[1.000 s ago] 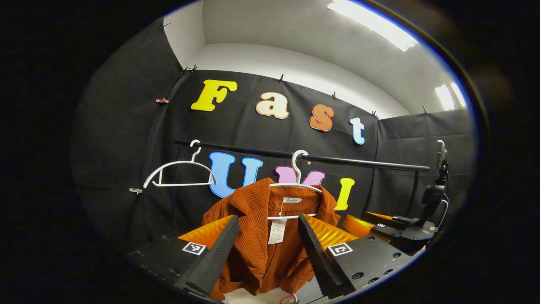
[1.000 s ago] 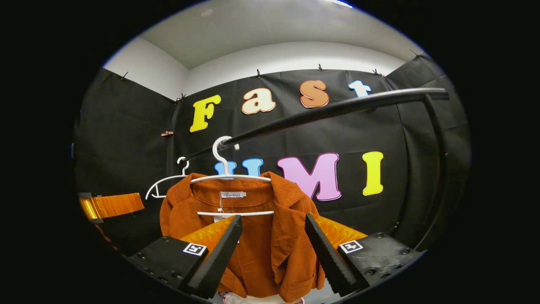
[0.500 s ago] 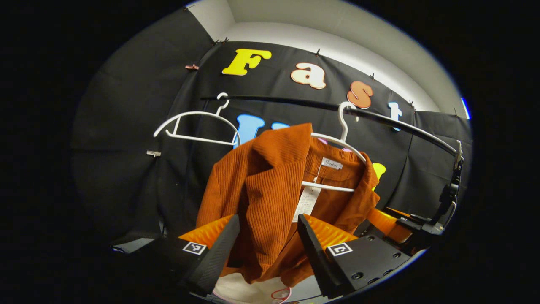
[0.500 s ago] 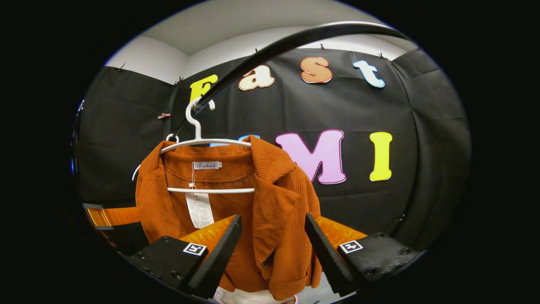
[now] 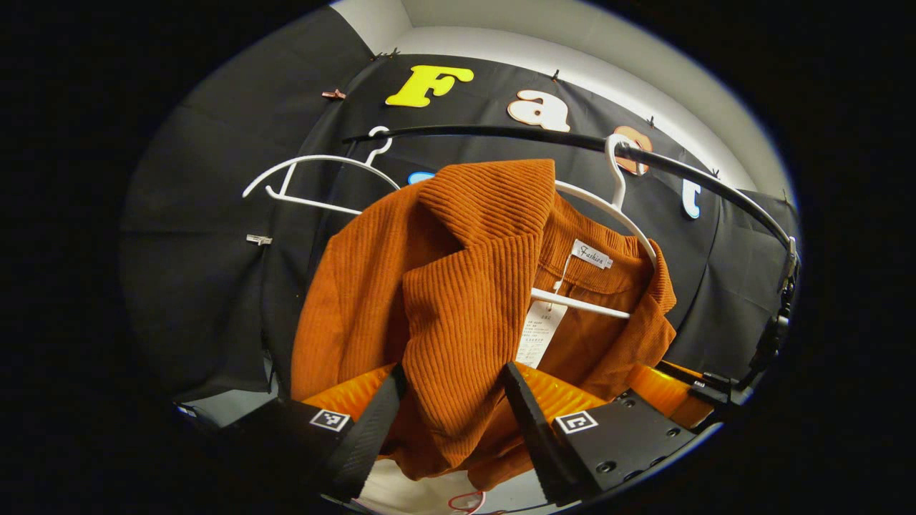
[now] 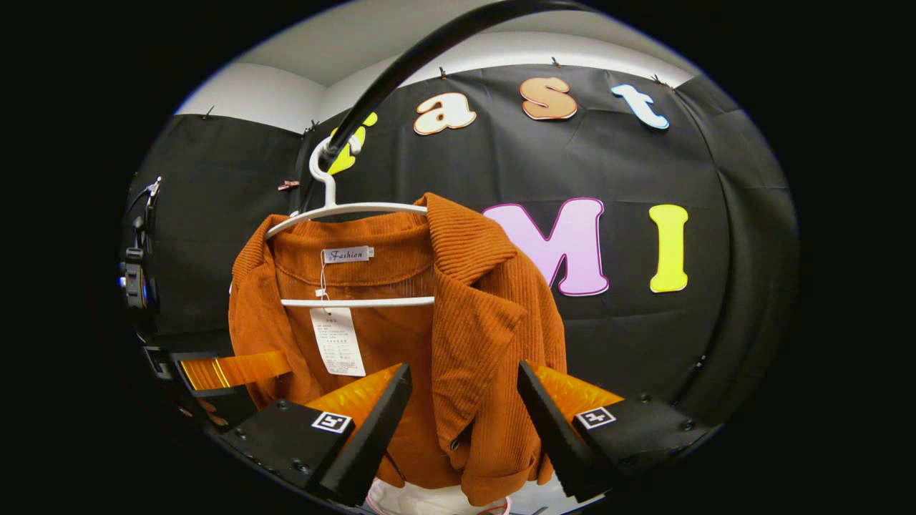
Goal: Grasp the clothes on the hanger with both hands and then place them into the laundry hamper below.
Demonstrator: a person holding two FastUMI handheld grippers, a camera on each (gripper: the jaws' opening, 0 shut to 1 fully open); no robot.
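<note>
- The jacket [image 5: 458,286] hangs on a white hanger [image 5: 608,207] hooked over the black rail [image 5: 501,134]. No hamper can be made out; pale material shows below the hem.
- The left gripper [image 5: 447,422] has its fingers apart, with a front panel of the jacket hanging between them. The cloth looks close to the inner faces, but whether it touches is unclear.
- The right gripper [image 6: 465,422] is likewise spread, straddling the other front panel under the lapel.
- Risk: closing on 1 loose panel edge only. The ribbed cloth could slide out under the jacket's weight.
- Risk: pulling straight down. The shoulders sit over the hanger arms, so the collar may snag and drag the hanger along or off the rail.
- Risk: uneven pulls by the 2 grippers could tip the hanger, leaving 1 shoulder caught.
- The paper tag [image 6: 338,342] hangs near the right gripper's path and could be pinched instead of cloth.
- A second, bare hanger [image 5: 315,179] hangs nearby on the rail and could get knocked.
</note>
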